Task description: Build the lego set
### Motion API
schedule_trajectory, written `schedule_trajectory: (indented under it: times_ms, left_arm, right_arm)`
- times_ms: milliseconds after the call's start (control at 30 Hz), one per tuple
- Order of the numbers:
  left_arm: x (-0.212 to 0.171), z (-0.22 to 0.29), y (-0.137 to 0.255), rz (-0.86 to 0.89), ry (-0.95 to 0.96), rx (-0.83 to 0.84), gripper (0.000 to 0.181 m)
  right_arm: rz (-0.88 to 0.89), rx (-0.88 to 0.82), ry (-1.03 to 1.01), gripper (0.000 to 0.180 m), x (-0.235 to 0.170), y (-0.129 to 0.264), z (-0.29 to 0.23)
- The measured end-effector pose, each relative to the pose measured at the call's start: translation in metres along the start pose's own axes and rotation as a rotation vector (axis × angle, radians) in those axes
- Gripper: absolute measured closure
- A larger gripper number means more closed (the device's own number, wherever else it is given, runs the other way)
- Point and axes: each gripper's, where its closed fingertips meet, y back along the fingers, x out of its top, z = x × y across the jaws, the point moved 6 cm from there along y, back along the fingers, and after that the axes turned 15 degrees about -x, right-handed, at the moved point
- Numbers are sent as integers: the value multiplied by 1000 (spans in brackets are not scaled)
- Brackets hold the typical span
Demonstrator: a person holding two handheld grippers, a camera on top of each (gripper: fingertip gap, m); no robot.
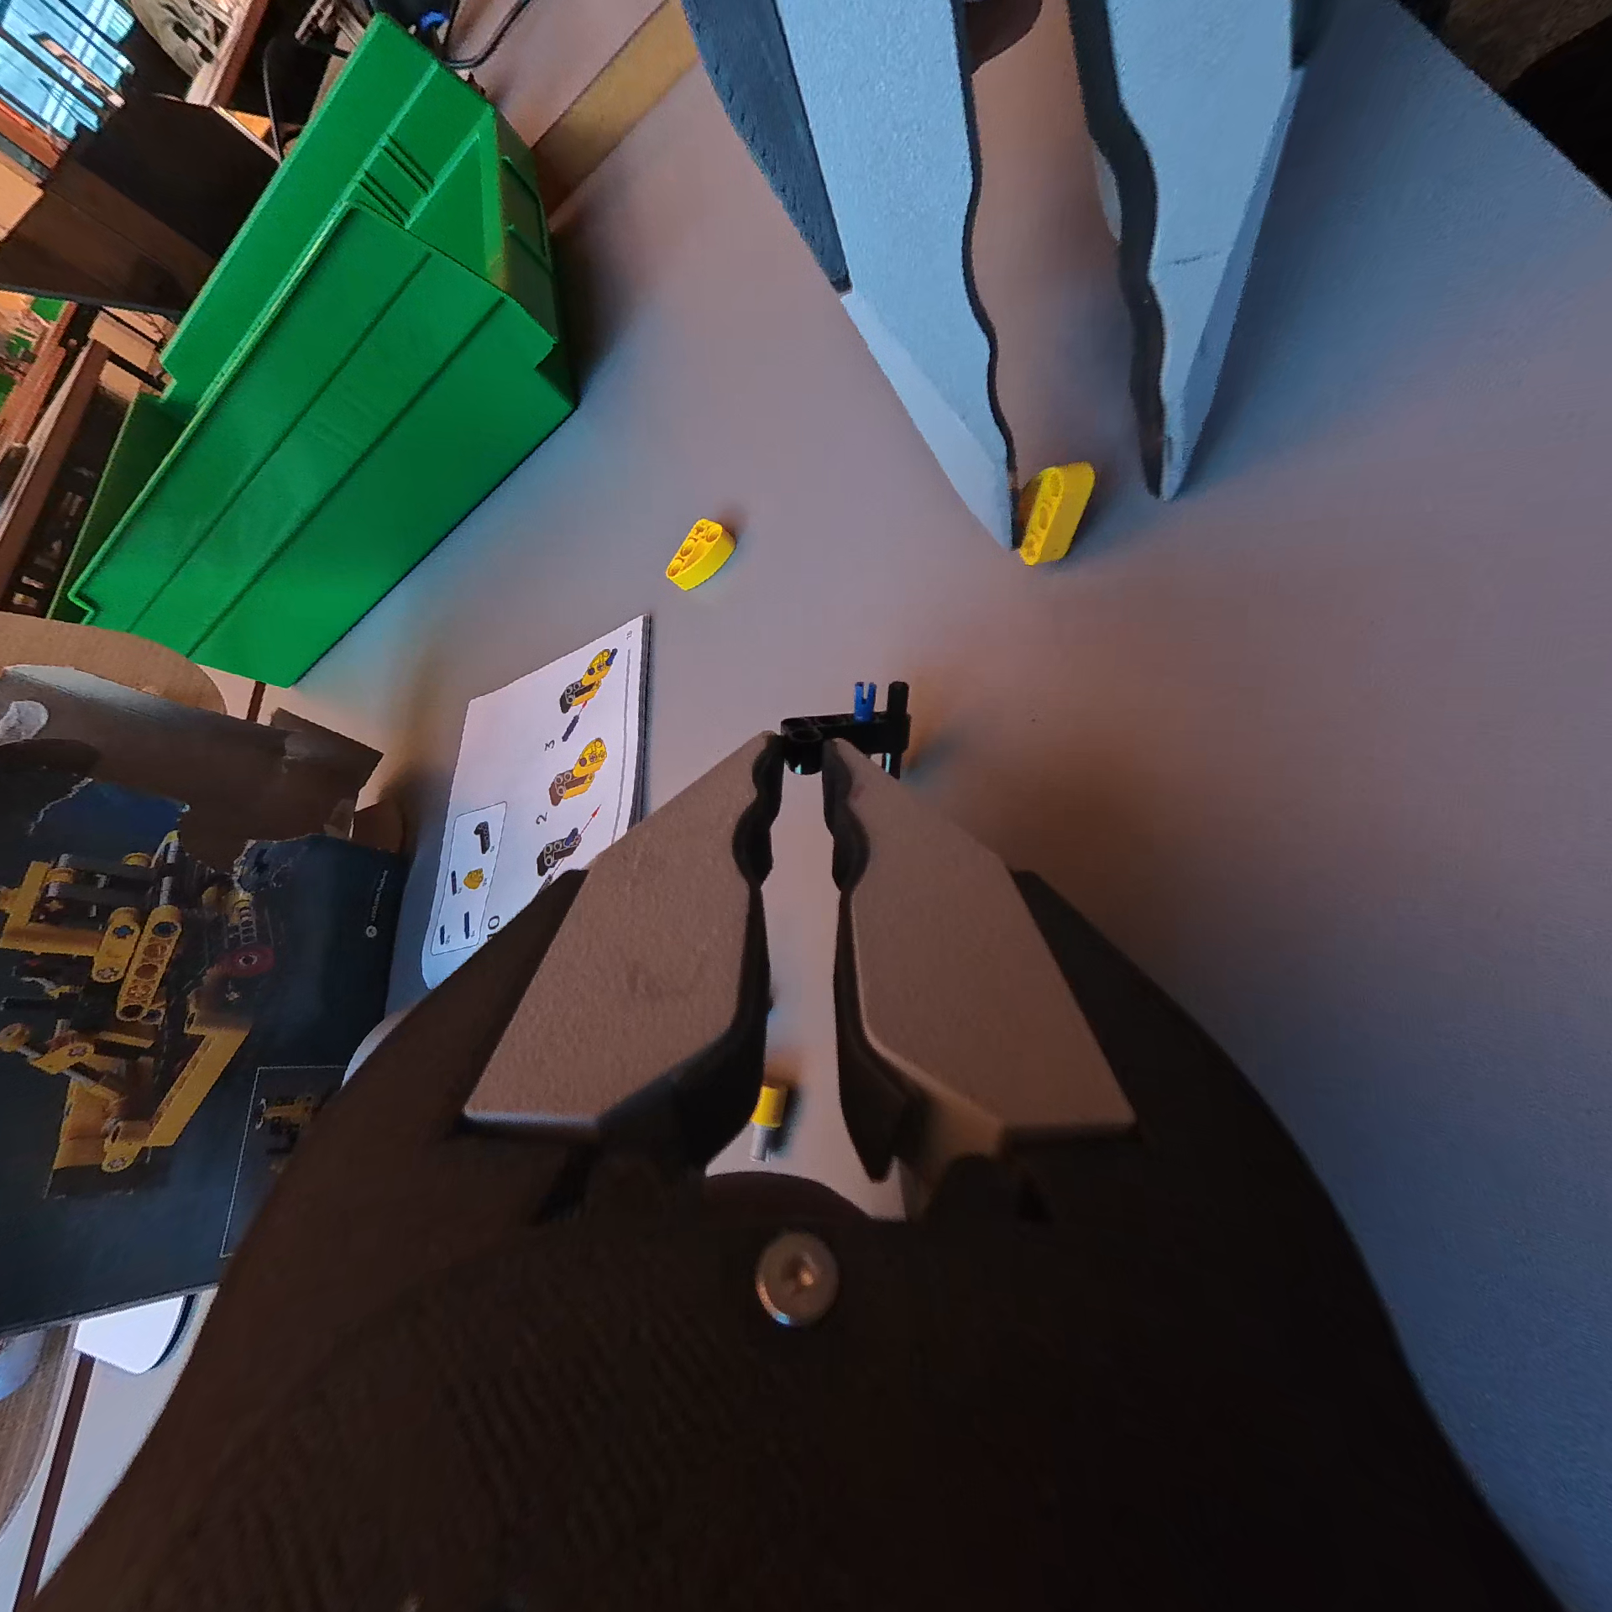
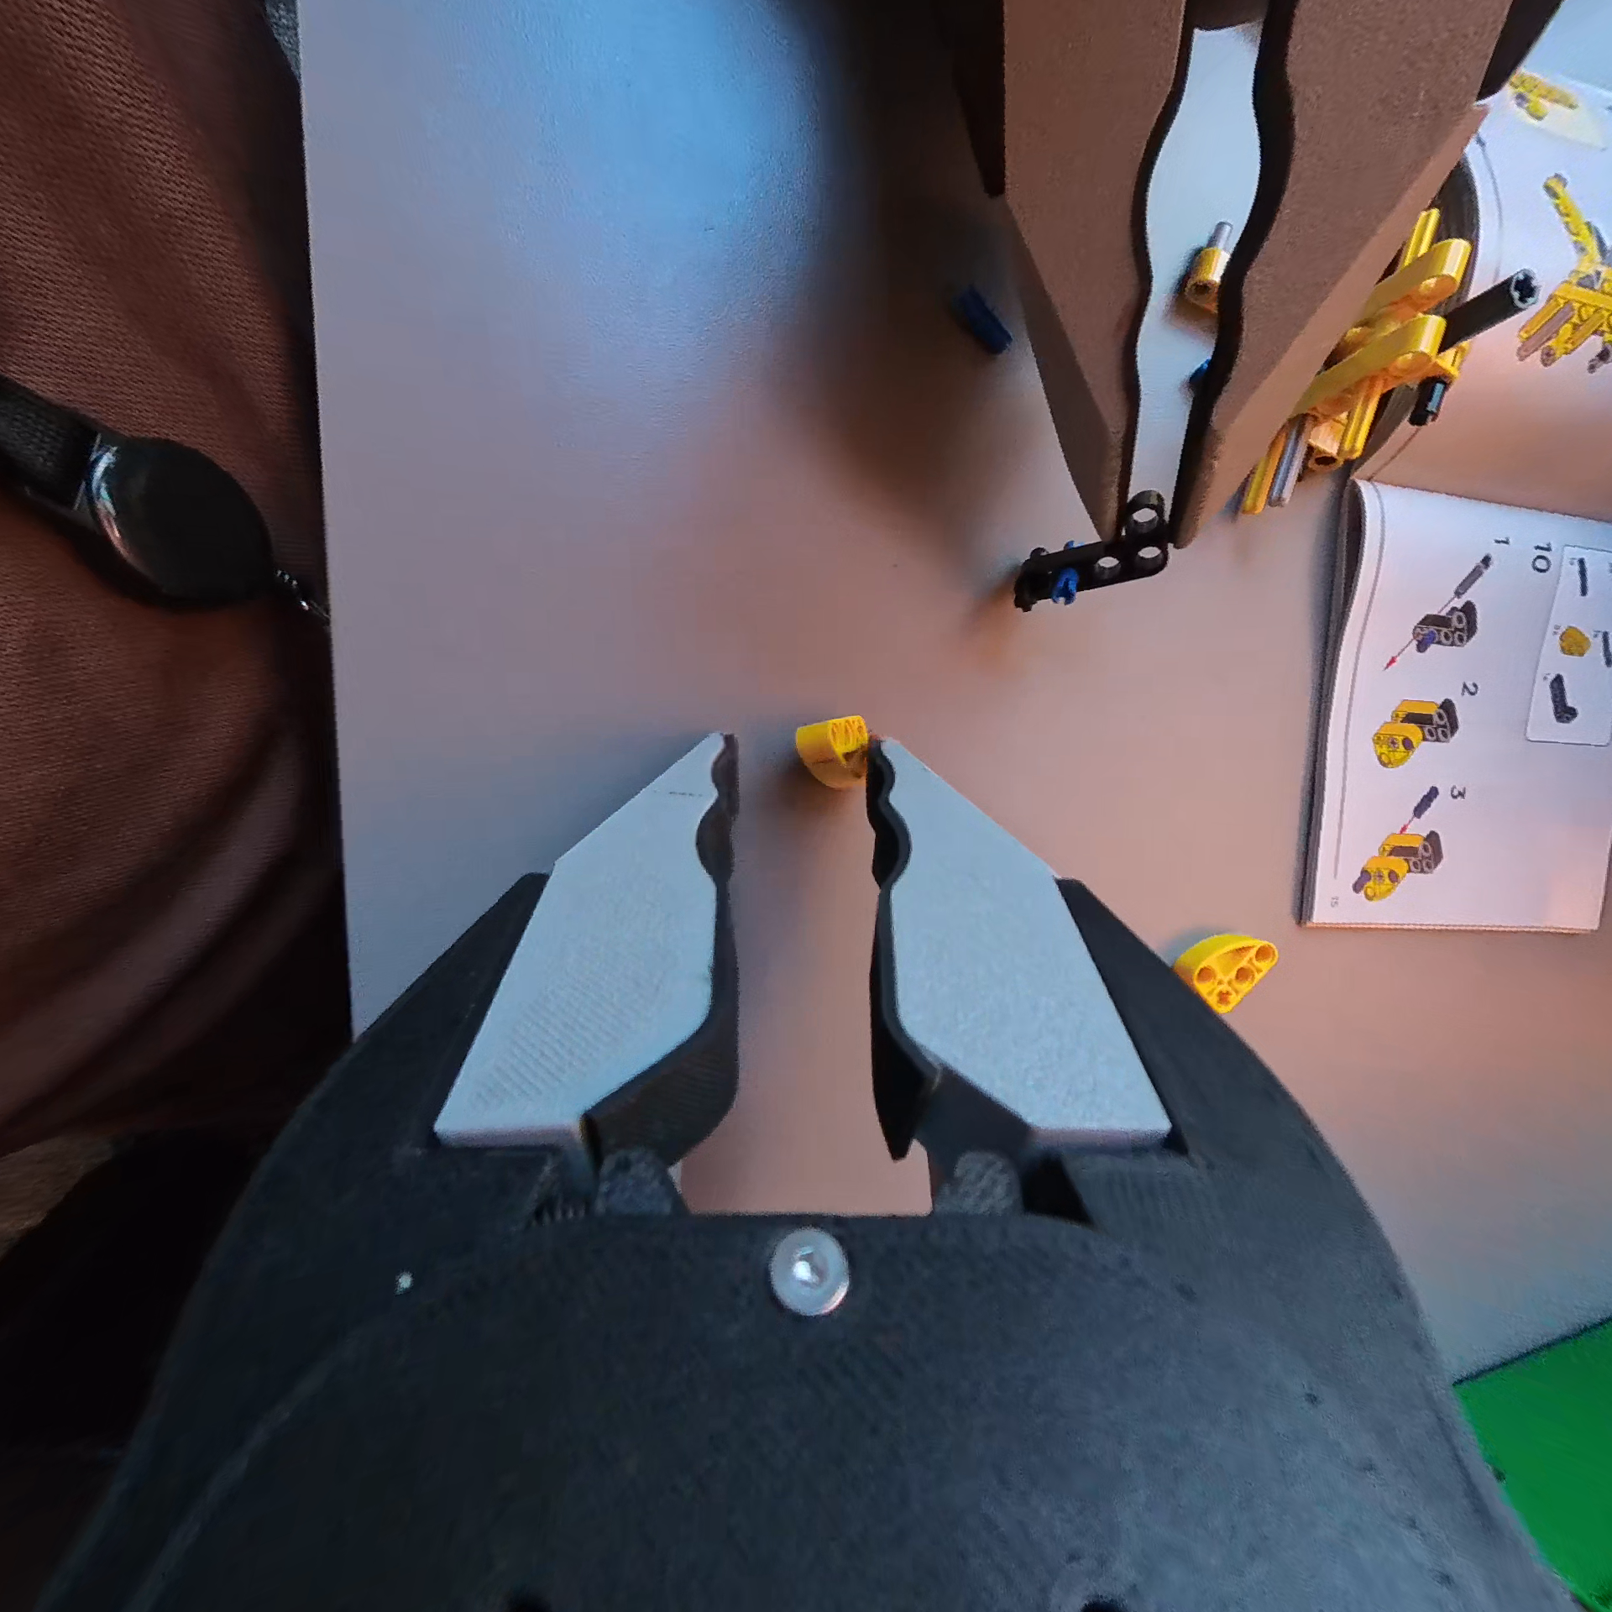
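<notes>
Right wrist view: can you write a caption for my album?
Open right gripper touches a yellow lego piece; left gripper pinches a black beam.

This looks like a workshop or lab bench set up for assembly work. A plain grey table (image 1: pixel 1308 785) takes up most of both views. At ten o'clock in the left wrist view, stacked green plastic storage bins (image 1: pixel 349 392) sit at the table's edge, and beyond them at eleven o'clock stand shelves or racks (image 1: pixel 52 419), too blurred to tell what they hold. An open instruction booklet (image 2: pixel 1465 724) lies at three o'clock in the right wrist view.
</notes>
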Motion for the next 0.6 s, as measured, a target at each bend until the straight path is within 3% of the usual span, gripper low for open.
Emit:
schedule_trajectory:
  times_ms: [33,367,600]
  left_arm:
    - [0,0,0,0,1,0,175]
    - [2,1,1,3,-25,8,175]
    - [10,10,-2,28,-190,33,175]
  right_arm:
    - [0,5,0,155,0,-1,1]
    - [30,142,-99,172,-3,-10,16]
    - [124,222,-109,175,-2,-19,26]
